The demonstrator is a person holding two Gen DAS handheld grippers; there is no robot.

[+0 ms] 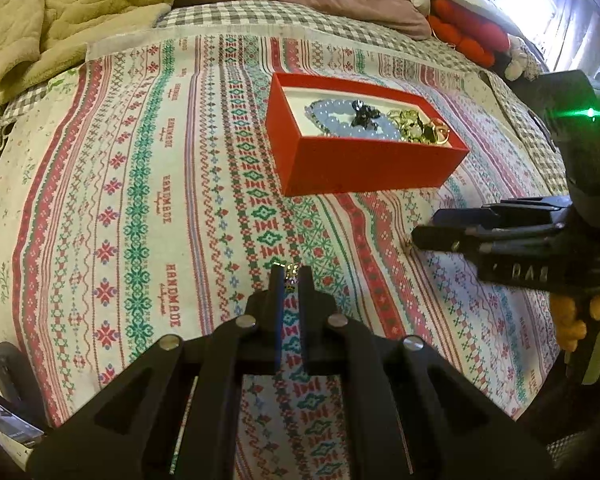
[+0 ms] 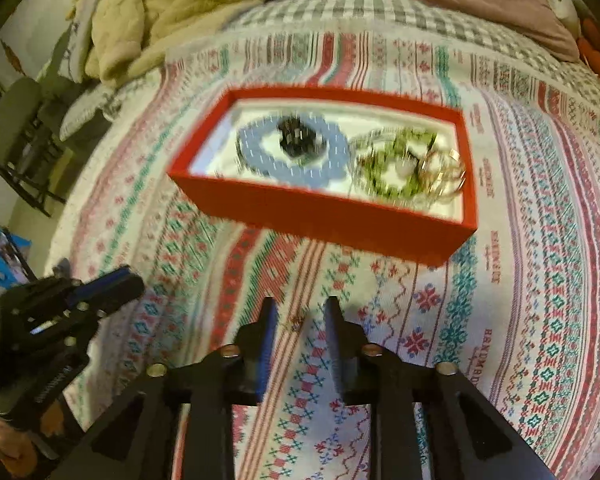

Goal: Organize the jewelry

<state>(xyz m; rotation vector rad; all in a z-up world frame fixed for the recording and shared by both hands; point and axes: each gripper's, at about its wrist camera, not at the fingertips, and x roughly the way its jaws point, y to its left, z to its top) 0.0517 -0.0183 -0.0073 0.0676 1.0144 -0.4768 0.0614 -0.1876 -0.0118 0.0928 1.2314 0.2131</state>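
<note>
Left gripper [image 1: 288, 274] fingers pinch a small gold piece [image 1: 290, 271], near side of red box [image 1: 364, 160]. Right gripper [image 2: 298, 312] open, straddling another gold bit [image 2: 298, 322] on the bed; box straight ahead.

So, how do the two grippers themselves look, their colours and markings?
Both are black plastic. The left gripper has tapered jaws with blue inner faces and round silver pins on its linkage. The right gripper is built the same; seen from the left wrist, its body bears raised letters and a green light.
</note>
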